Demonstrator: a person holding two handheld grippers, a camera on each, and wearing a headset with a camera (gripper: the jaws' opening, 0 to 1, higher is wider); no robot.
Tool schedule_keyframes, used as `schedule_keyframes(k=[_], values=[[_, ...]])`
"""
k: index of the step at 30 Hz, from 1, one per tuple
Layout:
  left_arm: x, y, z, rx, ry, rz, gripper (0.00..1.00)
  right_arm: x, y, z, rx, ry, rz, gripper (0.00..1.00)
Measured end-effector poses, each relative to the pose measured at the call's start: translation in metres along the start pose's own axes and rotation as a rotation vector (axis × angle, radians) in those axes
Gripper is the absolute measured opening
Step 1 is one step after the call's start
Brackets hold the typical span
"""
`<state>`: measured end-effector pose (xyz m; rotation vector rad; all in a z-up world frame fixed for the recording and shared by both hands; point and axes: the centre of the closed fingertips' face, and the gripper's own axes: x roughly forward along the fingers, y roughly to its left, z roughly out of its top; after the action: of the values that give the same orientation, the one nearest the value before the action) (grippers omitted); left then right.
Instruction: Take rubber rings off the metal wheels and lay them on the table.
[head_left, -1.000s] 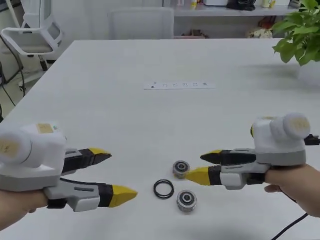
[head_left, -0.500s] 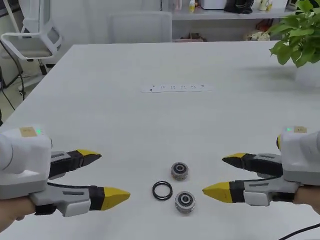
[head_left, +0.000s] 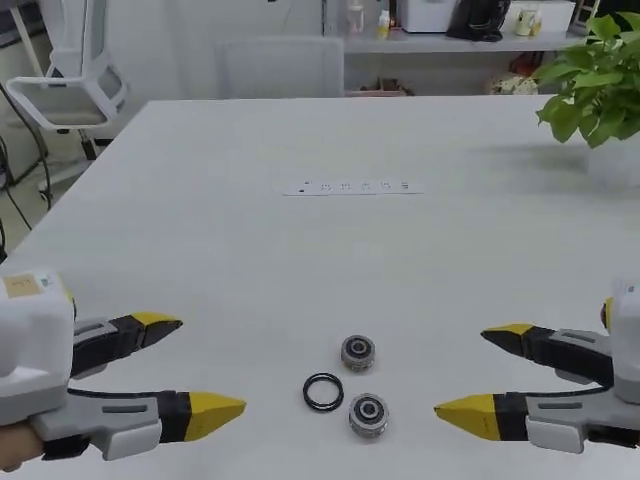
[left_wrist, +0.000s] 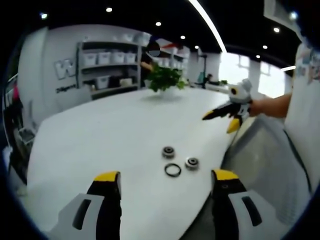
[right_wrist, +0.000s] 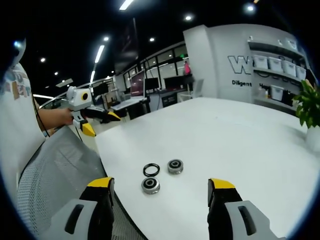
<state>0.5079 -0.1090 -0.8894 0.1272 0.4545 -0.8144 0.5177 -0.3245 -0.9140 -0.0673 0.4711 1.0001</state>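
Your left claw (head_left: 212, 364) and right claw (head_left: 460, 372) are both wide apart — holding nothing.
A black rubber ring (head_left: 323, 392) lies flat on the tabletop (head_left: 300, 260) between them, just beside the near metal wheel (head_left: 368, 414) and the far metal wheel (head_left: 358, 352).

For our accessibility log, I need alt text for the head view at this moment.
A black rubber ring lies loose on a white table beside the farther wheel and the nearer wheel, both small and metal. The left gripper and right gripper flank them, open and empty. A potted plant stands at the table's far right.
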Motion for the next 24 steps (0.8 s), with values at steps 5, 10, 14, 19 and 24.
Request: schedule_keyframes(k=[5,10,14,19,24], values=[[-0.006,0.002,0.000,-0.016,-0.011,0.025,0.75,-0.005,0.003,-0.003,-0.003,0.001,-0.011,0.77],[-0.011,0.003,-0.001,-0.029,-0.017,0.043,0.75,-0.009,0.002,-0.010,-0.004,0.013,-0.019,0.78],[-0.014,0.004,-0.002,-0.034,-0.016,0.056,0.75,-0.011,0.000,-0.013,-0.007,0.020,-0.024,0.78],[-0.016,0.005,-0.003,-0.038,-0.020,0.069,0.75,-0.013,-0.002,-0.012,-0.014,0.019,-0.030,0.78],[-0.017,0.005,-0.004,-0.035,-0.020,0.079,0.75,-0.014,-0.002,-0.013,-0.025,0.022,-0.035,0.78]])
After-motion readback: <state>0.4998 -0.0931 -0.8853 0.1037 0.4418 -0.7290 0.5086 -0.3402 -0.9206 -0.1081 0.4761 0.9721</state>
